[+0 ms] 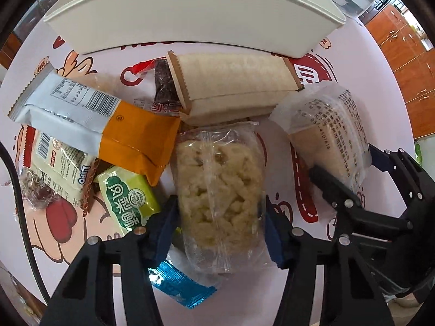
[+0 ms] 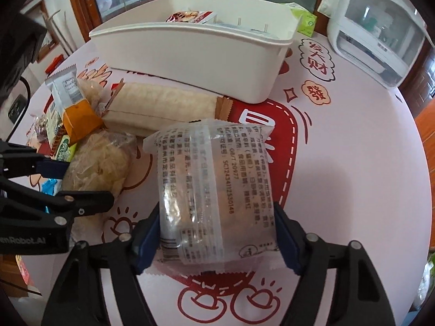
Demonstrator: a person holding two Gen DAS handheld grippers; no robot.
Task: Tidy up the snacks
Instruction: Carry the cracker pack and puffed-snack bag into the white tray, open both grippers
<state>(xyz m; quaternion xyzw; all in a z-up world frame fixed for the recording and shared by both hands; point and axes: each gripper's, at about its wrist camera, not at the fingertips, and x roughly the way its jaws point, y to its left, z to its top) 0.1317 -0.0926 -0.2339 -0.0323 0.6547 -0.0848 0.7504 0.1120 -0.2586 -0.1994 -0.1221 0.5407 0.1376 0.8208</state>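
My left gripper is shut on a clear-wrapped puffed rice cake, which also shows in the right wrist view. My right gripper is shut on a frosted-wrapped round pastry, seen at the right of the left wrist view. A white storage bin stands behind the pile and holds a red packet. A long beige wafer pack, an orange-and-white pack and a green pack lie on the table.
A pink tablecloth with red cartoon print covers the round table. A blue foil packet lies under my left gripper. A Lipo pack lies at the left. A white appliance stands at the back right.
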